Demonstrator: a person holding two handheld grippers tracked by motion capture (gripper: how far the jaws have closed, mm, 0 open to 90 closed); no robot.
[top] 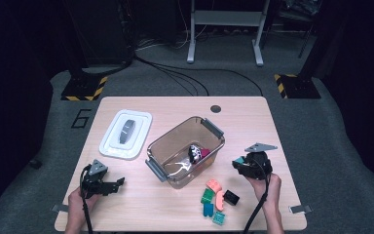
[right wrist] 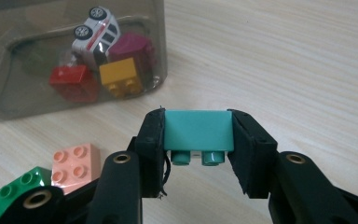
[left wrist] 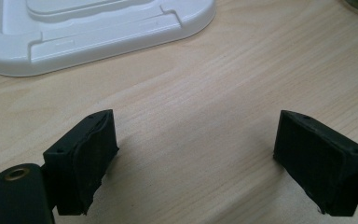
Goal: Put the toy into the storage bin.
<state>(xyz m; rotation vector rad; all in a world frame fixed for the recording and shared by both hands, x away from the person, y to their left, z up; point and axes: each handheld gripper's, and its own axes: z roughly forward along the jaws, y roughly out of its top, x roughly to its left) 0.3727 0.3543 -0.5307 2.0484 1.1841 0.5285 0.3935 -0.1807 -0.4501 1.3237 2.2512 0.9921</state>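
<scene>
Two black hand-held grippers are shown, the left gripper (top: 118, 182) and the right gripper (top: 237, 164), each topped by a grey three-cornered plate and trailed by a black cable. Broad, flat black pads (left wrist: 93, 156) are carried on the block-shaped jaws, and brass-coloured eyelets (right wrist: 121, 159) are set into the rounded black jaw arms. Forearms are seen bare, without sleeves.

Object: teal brick (right wrist: 196, 130) | Form: two-stud block, studs facing down | State: clamped between jaws, lifted off surface | Place: 4 o'clock of clear bin (top: 161, 146)
</scene>
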